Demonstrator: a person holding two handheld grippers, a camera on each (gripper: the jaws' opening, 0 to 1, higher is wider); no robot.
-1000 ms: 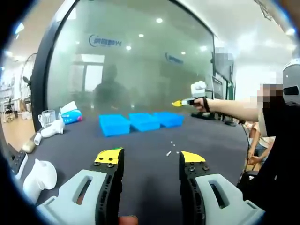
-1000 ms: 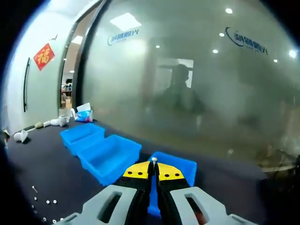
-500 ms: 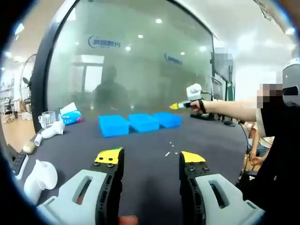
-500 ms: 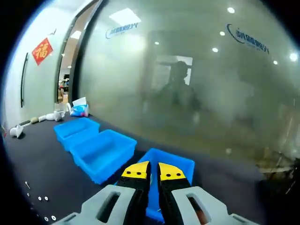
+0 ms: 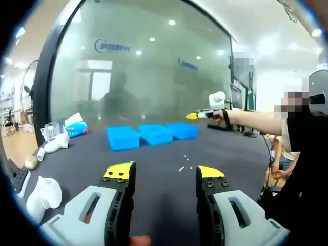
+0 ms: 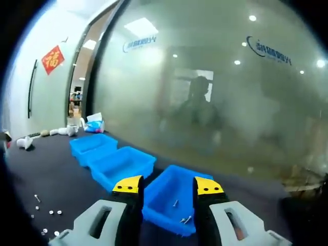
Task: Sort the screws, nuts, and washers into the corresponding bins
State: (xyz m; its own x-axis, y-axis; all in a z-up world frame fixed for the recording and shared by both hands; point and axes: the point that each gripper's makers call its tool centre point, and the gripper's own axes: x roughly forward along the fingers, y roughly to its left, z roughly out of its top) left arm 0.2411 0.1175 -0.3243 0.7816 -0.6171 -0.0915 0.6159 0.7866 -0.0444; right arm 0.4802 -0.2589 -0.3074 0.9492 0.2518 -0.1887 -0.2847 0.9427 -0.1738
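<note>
In the right gripper view, the right gripper [image 6: 167, 185] hangs with its yellow-tipped jaws apart over the nearest of three blue bins [image 6: 173, 202], at lower centre of the frame. A few small screws [image 6: 176, 203] lie on that bin's floor, seen between the jaws. The middle bin [image 6: 123, 165] and the far bin [image 6: 92, 147] run in a row toward the left of the frame, side by side and touching or nearly so. At lower left, loose parts [image 6: 45, 213] are scattered on the dark bench [image 6: 56, 184]. A frosted glass wall [image 6: 215, 92] rises behind the bins.

In the left gripper view, the left gripper [image 5: 164, 174] sits at the bottom of the frame with its jaws wide apart and nothing between them, low over the bench [image 5: 154, 154]. The three bins [image 5: 151, 134] stand in a row at mid-frame. The right gripper [image 5: 193, 116] shows at right of centre, held by a hand [image 5: 221, 114] above the rightmost bin [image 5: 184, 130]. A few small parts [image 5: 183, 165] lie on the bench between the left gripper and the bins. White objects [image 5: 43, 190] sit along the left edge.
</note>
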